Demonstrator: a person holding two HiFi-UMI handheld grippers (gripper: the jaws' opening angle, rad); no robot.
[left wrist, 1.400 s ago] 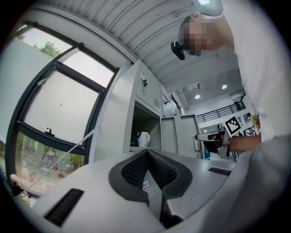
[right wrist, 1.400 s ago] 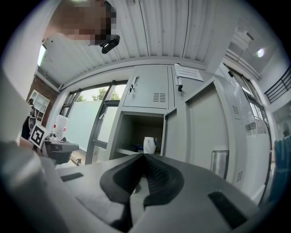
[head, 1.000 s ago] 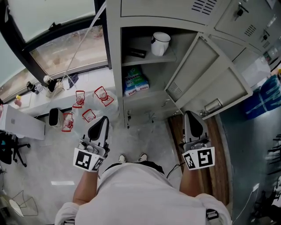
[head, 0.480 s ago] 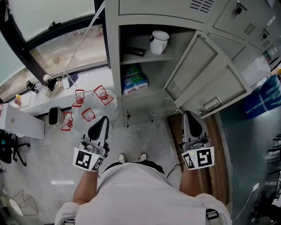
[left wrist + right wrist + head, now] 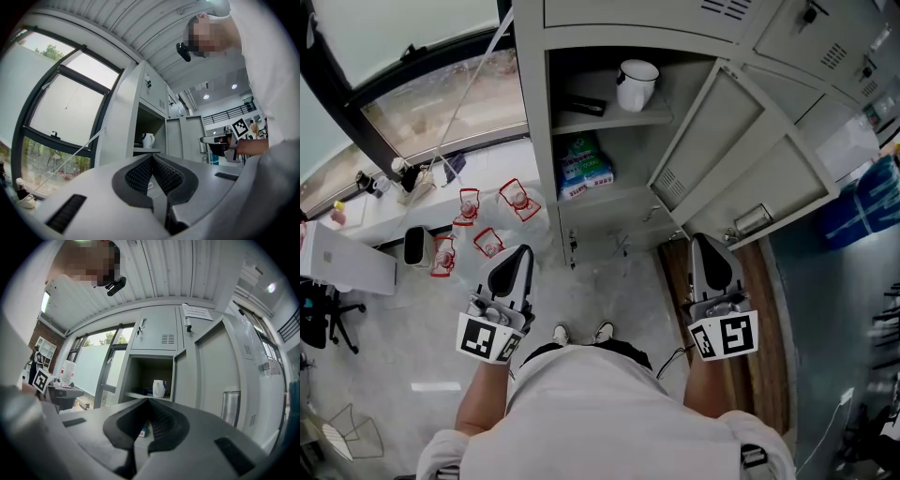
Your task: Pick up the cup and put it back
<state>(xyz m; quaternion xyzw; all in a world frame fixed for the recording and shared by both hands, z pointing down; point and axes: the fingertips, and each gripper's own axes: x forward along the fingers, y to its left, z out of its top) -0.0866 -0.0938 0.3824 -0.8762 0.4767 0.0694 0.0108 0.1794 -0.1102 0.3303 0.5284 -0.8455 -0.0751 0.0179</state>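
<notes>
White cup (image 5: 637, 84) with a dark rim is standing upright on the upper shelf (image 5: 609, 120) of the open locker, next to some flat dark thing I honestly can't make out from here. There's a blue-and-white packet (image 5: 586, 169) on the shelf below.

Tricky bit: this looks the same whether the cup is about to be fetched or has already gone back. It's sitting right where "put back" would leave it, and both tongs are held low at waist height, well away from it. So I won't call which end of the job this is.

What matters for doing it well either way, I reckon: the locker door (image 5: 722, 141) hangs open on the right, so any path to that shelf wants to go straight in from the front and stay clear of the door edge. The cup also belongs upright and back from the shelf lip, and that's how it sits now.

Left tongs (image 5: 523, 253): clenched, pads meeting at the tips, nothing between them. Right tongs (image 5: 705, 244): same deal, squeezed fully together and empty. Neither touches anything.
</notes>
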